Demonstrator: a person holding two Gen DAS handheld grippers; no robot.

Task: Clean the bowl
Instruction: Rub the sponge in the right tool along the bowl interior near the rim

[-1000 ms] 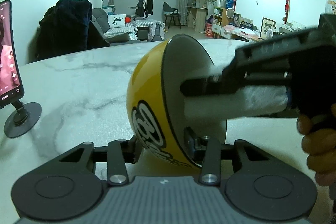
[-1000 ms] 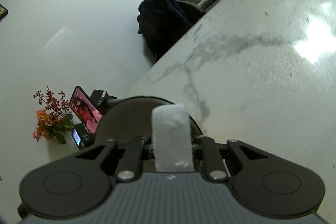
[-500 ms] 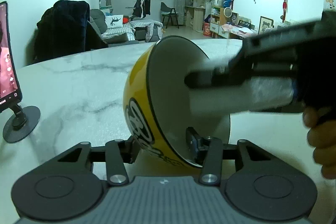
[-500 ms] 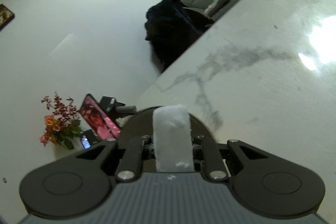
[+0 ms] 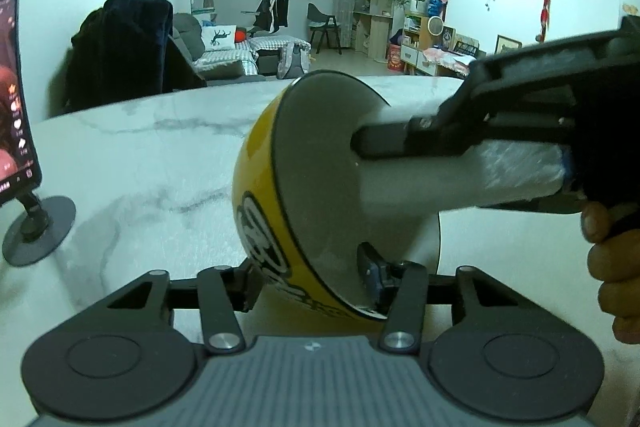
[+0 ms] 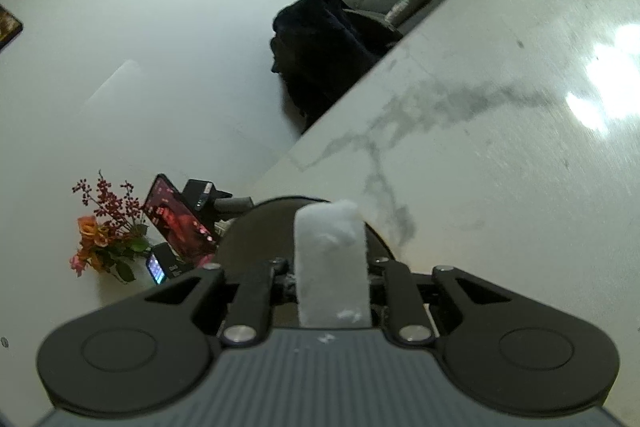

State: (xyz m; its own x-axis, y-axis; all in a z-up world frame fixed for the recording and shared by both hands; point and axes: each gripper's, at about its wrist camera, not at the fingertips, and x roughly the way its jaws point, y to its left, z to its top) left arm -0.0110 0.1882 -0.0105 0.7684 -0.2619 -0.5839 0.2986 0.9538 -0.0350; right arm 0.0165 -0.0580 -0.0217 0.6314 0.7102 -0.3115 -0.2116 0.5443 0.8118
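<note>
A yellow bowl with black lettering is held tipped on its side above the marble table, its grey inside facing right. My left gripper grips its lower wall, one finger outside and one inside; the jaws are opening slightly but the pads still touch the wall. My right gripper reaches in from the right, shut on a white sponge whose end presses against the bowl's inside; its jaws ease open a little. In the right wrist view the sponge sticks out between the fingers over the bowl's dark rim.
A phone on a round-footed stand sits at the table's left edge, also seen as the phone beside flowers. A chair draped with a dark coat stands behind the table. A person's hand holds the right gripper.
The bowl's opening has turned a little more toward the left wrist camera. The sponge has shifted slightly inside the bowl.
</note>
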